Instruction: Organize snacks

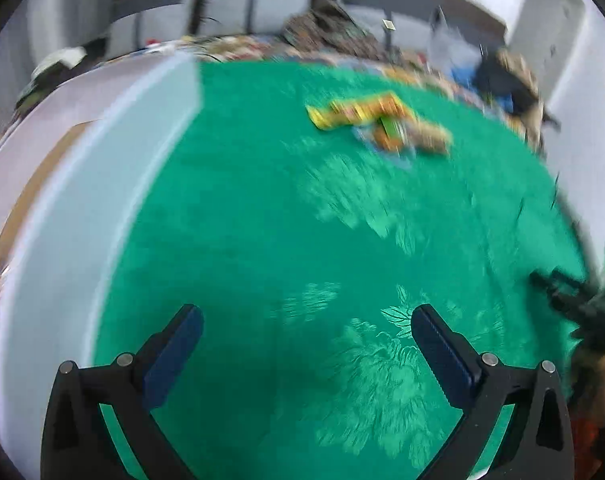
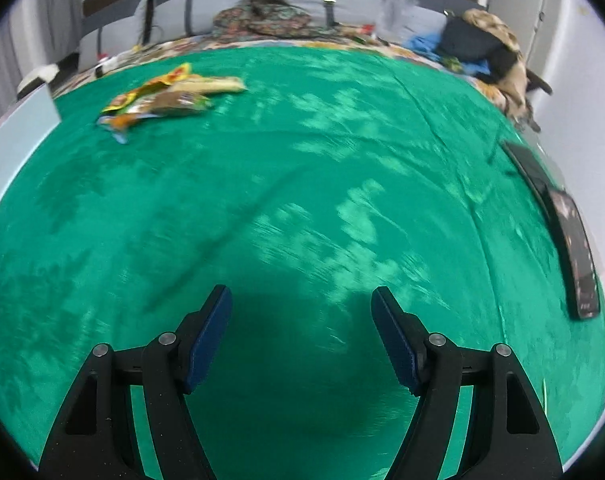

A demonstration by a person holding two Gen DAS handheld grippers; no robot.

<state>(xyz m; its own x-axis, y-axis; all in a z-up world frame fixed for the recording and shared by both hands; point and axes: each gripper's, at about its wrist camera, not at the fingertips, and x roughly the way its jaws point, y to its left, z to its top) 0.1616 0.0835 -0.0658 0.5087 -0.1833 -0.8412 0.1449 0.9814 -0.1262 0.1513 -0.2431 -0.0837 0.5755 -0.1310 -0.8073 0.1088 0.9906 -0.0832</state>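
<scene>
A small heap of snack packets, yellow, orange and brown, lies on the green cloth far ahead of my left gripper. The picture is blurred. That gripper stands wide open over bare cloth with nothing between its blue pads. In the right wrist view the same snack packets lie at the upper left, far from my right gripper. This gripper is open too, empty, above the green cloth.
A white box wall runs along the left of the cloth. A dark phone-like slab lies at the cloth's right edge. Clothes and bags pile up at the far side. Another black tool shows at the right edge.
</scene>
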